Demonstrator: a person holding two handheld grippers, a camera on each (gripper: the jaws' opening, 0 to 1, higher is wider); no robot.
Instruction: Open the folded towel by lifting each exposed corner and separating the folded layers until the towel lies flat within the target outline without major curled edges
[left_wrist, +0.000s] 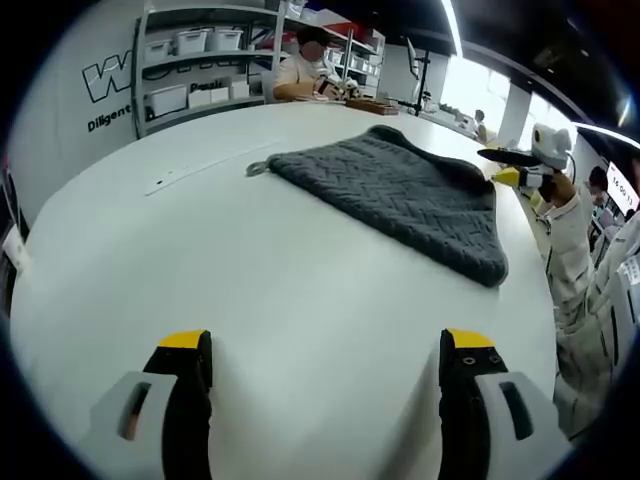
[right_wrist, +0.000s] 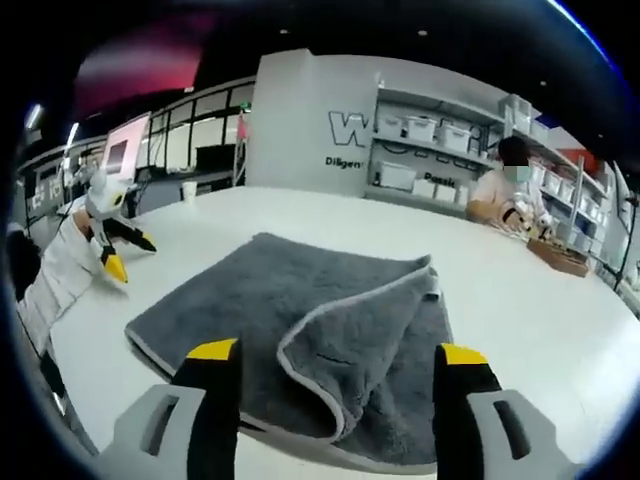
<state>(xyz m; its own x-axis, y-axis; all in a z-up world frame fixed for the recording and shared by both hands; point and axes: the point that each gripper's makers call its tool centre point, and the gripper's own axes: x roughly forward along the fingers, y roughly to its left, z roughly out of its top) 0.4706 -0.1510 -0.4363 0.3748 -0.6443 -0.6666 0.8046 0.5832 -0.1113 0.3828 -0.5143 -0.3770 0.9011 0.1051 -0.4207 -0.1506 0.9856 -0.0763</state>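
Grey towel (right_wrist: 300, 320) lies folded on white table (left_wrist: 200, 290). Right gripper (right_wrist: 325, 400) hovers just over near edge of towel, jaws apart, empty; folded flap dead ahead. Left gripper (left_wrist: 325, 385) well short of towel, jaws apart, empty. Right nearer.

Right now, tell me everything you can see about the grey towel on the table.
The grey towel is soft, fluffy cloth with a paler stitched hem. It lies on the white table, still partly folded: one layer is turned back over the rest, its curved edge showing in the right gripper view. Both tools are open and nothing grips it.
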